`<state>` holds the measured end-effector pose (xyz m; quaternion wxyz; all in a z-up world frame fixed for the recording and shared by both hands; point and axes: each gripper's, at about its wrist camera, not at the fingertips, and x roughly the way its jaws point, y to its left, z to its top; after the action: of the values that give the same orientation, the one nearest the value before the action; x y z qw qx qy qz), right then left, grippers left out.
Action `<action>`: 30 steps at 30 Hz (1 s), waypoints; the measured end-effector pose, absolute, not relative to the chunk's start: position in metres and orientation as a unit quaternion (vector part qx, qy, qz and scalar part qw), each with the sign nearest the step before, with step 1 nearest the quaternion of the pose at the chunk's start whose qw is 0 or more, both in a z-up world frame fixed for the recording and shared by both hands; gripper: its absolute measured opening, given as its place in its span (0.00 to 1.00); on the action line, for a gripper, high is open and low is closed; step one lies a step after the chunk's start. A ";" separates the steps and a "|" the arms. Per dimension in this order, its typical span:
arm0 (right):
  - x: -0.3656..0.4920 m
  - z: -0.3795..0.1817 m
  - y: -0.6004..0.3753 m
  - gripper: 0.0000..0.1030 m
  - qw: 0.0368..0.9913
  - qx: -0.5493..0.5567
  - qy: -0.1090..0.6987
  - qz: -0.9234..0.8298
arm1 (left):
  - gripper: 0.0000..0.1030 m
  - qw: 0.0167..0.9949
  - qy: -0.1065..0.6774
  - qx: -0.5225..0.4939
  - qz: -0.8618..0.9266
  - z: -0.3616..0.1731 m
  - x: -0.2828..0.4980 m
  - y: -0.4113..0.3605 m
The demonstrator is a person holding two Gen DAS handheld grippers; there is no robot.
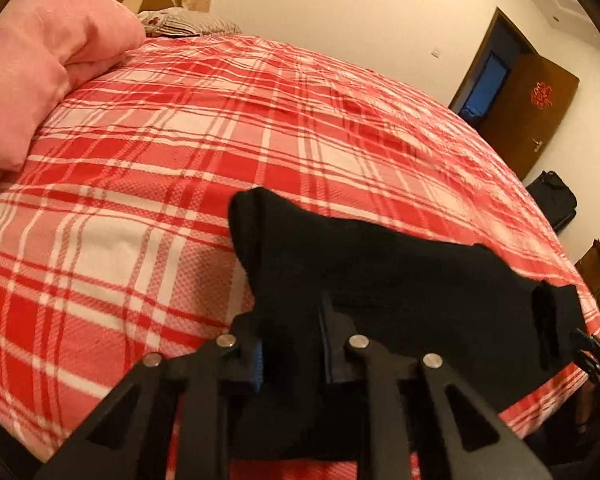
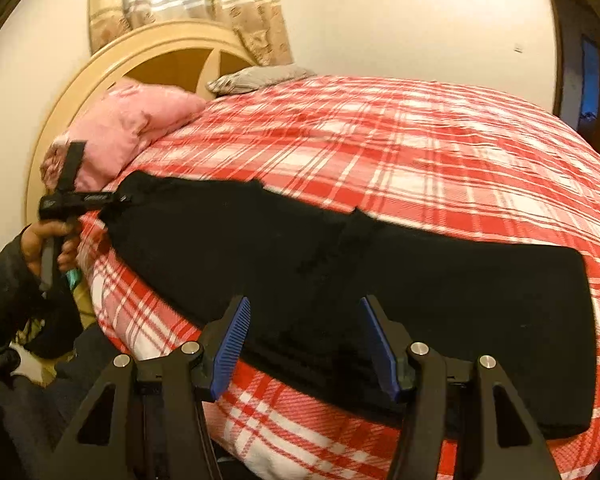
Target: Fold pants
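Black pants lie in a long strip along the near edge of the red plaid bed. My right gripper is open, its blue pads spread just above the near edge of the pants around their middle. In the left wrist view my left gripper is shut on one end of the pants, with black cloth bunched between its fingers and lifted slightly. The right wrist view shows that left gripper at the strip's left end, held by a hand.
A pink duvet is piled at the head of the bed by the round headboard, with a grey pillow beside it. A brown door and a black bag stand beyond the bed's far side.
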<state>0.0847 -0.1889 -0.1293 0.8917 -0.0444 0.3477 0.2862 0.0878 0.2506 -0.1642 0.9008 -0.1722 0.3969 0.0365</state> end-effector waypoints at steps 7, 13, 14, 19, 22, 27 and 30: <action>0.097 -0.112 -0.220 0.57 0.913 0.001 0.331 0.236 | 0.20 0.888 0.384 -0.252 -0.016 -0.121 0.076 0.239; 0.102 -0.095 -0.252 0.57 0.928 0.036 0.322 0.183 | 0.20 0.893 0.362 -0.248 -0.099 -0.081 0.080 0.189; 0.103 -0.093 -0.257 0.57 0.929 0.041 0.322 0.178 | 0.20 0.893 0.361 -0.242 -0.115 -0.075 0.083 0.176; 0.101 -0.086 -0.290 0.58 0.935 0.070 0.318 0.143 | 0.20 0.886 0.362 -0.229 -0.179 -0.056 0.097 0.129; 0.098 -0.086 -0.305 0.59 0.937 0.077 0.316 0.128 | 0.20 0.876 0.366 -0.225 -0.221 -0.048 0.109 0.100; 0.091 -0.088 -0.329 0.59 0.941 0.083 0.312 0.103 | 0.20 0.860 0.386 -0.211 -0.259 -0.042 0.135 0.048; 0.089 -0.089 -0.343 0.60 0.942 0.094 0.308 0.090 | 0.20 0.851 0.403 -0.202 -0.271 -0.041 0.147 0.020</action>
<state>0.0893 -0.3433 -0.0889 0.9425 0.0942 0.3080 0.0896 0.1470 0.0195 -0.0409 0.8508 -0.2019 0.4027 -0.2706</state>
